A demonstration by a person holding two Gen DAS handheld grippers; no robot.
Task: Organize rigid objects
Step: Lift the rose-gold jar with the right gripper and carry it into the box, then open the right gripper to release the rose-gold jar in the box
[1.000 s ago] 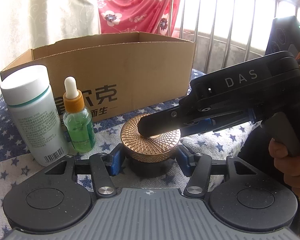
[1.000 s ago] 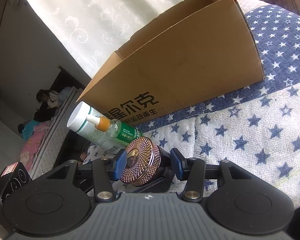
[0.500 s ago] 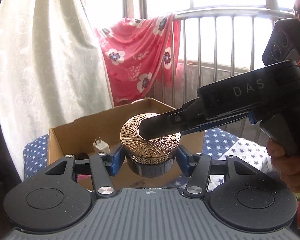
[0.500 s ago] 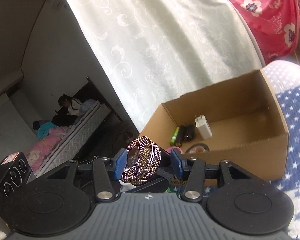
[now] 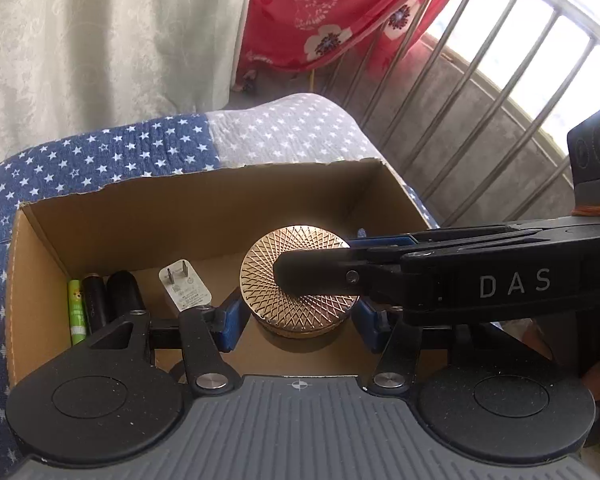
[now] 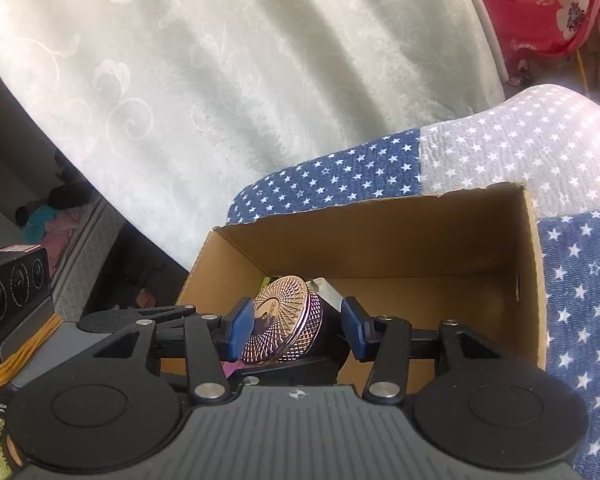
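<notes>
A round jar with a gold lattice lid [image 5: 296,308] hangs inside the open top of a cardboard box [image 5: 180,220], over its right half. My left gripper [image 5: 300,322] is shut on the jar's sides with its blue pads. My right gripper [image 6: 296,330] is shut on the same jar [image 6: 284,320], one finger [image 5: 312,280] lying across the lid and the other hidden beneath. On the box floor [image 6: 420,292] lie a white charger plug [image 5: 184,290], a green battery [image 5: 76,308] and two black cylinders [image 5: 108,296].
The box stands on a blue and white star-print blanket [image 5: 100,156]. A pale curtain [image 6: 220,80] hangs behind it, with a red flowered cloth [image 5: 332,12] and a metal railing [image 5: 480,92] to the right. A person lies on a bed far left [image 6: 40,216].
Both grippers have lifted the jar off the blanket, away from the two bottles, and carried it up and over into the open box. The bottles are out of view.
</notes>
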